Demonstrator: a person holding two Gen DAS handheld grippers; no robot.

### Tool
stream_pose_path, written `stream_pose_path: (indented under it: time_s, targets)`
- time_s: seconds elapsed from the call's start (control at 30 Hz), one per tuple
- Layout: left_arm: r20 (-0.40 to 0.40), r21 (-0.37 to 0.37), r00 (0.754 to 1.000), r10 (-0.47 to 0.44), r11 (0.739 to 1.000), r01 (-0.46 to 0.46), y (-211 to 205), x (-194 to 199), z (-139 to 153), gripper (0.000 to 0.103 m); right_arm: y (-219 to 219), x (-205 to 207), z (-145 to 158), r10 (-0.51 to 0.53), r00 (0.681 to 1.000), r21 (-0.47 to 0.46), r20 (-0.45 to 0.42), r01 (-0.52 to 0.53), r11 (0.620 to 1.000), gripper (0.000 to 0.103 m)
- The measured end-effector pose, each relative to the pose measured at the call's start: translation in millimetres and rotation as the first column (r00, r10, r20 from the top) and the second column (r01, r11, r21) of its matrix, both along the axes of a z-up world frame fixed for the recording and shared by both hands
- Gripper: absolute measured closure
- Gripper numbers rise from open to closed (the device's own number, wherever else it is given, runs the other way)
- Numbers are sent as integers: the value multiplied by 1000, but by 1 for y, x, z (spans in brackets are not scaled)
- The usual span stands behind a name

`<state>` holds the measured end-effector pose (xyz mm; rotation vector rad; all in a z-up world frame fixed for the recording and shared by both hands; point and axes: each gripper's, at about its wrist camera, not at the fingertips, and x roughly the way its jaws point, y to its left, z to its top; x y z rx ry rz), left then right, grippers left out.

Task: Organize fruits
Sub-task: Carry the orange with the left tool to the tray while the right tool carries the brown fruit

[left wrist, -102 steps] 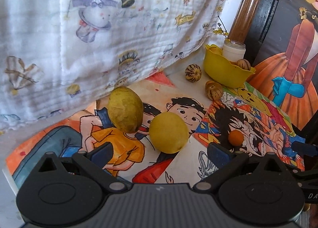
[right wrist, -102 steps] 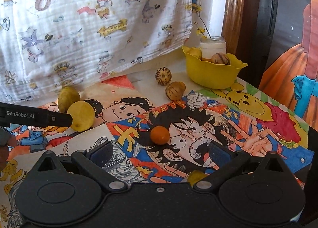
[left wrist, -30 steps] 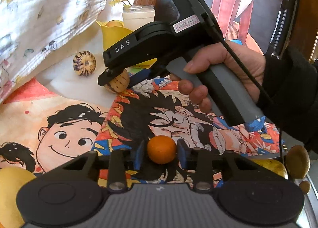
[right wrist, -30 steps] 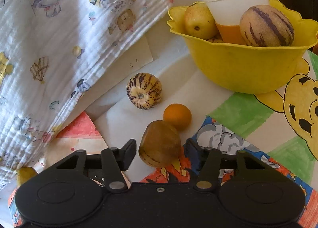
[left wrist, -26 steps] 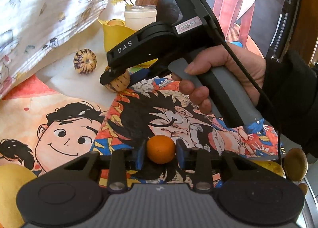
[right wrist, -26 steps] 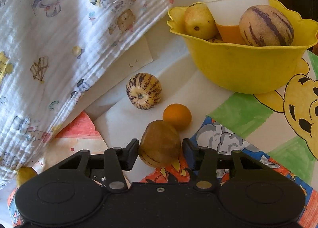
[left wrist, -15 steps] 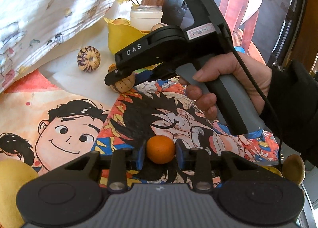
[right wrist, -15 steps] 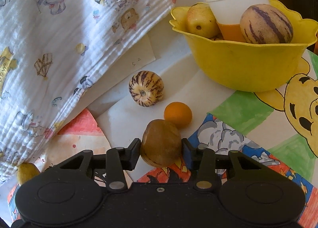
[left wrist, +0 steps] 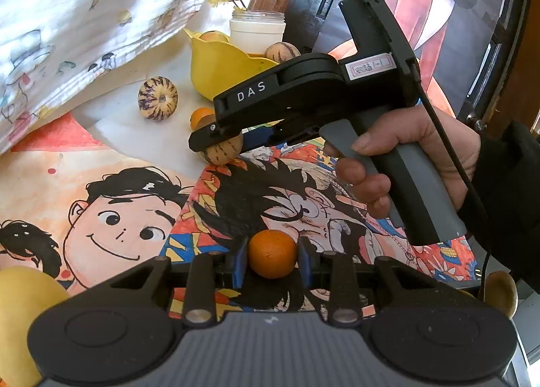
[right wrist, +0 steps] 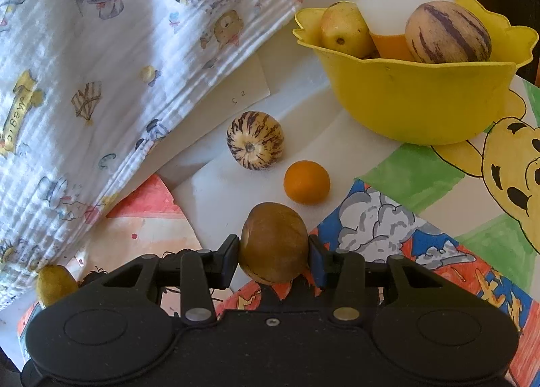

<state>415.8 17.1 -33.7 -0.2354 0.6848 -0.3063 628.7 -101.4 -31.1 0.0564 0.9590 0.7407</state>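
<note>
Since a second ago the right gripper has closed its jaws onto the brown pepino melon, while the left gripper clamps the small orange low over the cartoon mat, open paper separating both from the yellow bowl.

On the side of my right hand-held gripper, seen from the left wrist camera, I read "DAS" in white letters on the black arm. Further back on its body sits a small white label with red print; I cannot make out the characters. On the printed cloth a yellow banner reads "Magic", at the left edge in the right wrist view and upside down at the top in the left wrist view. A white paper slip poking out from under the cloth carries two handwritten marks that look like "5 2", though I cannot be sure.
</note>
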Motion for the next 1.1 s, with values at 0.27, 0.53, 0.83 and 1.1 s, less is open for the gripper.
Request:
stream_pose_path:
  time_s: [0.27, 0.53, 0.83, 1.1]
  targets:
    - [-5, -4, 1000, 4, 1000, -4, 1, 1, 0, 70, -3, -6, 2, 2, 1000, -5, -14, -2, 1000, 58]
    - [-45, -19, 998, 47, 999, -48, 5, -3, 5, 70, -15, -25, 15, -3, 1000, 11, -29, 3, 1000, 59]
    - [-26, -13, 993, 113, 993, -113, 6, -29, 32, 70, -37, -69, 44, 1, 1000, 36, -21, -1, 999, 59]
    - [50, -1, 986, 157, 988, -157, 2, -64, 78, 70, -54, -126, 96, 0, 999, 70, 42, -3, 998, 59]
